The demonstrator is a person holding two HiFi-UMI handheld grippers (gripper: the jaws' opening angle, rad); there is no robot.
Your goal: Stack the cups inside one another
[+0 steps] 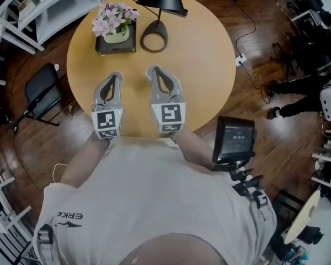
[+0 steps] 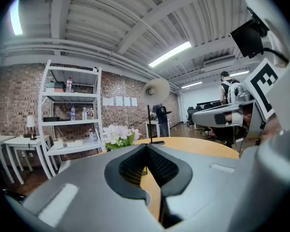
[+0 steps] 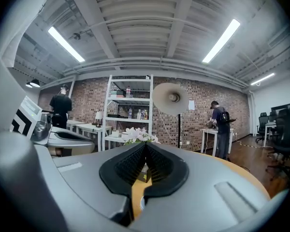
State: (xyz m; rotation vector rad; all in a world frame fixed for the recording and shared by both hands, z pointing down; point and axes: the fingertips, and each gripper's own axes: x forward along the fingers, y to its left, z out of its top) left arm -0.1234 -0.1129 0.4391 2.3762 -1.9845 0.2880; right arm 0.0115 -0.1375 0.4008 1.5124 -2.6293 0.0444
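Observation:
No cup shows in any view. In the head view both grippers are held side by side over the near part of the round wooden table (image 1: 204, 65), pointing away from the person. My left gripper (image 1: 115, 76) has its jaws together with nothing between them, and its own view shows the dark pads meeting at the tips (image 2: 146, 146). My right gripper (image 1: 154, 69) is likewise shut and empty (image 3: 145, 144). Both hang above the tabletop and touch nothing.
A pot of pale flowers (image 1: 116, 26) on a dark tray and a black desk lamp (image 1: 154, 37) stand at the table's far side. A black chair (image 1: 41, 90) stands left of the table. A screen device (image 1: 234, 139) sits at the person's right hip.

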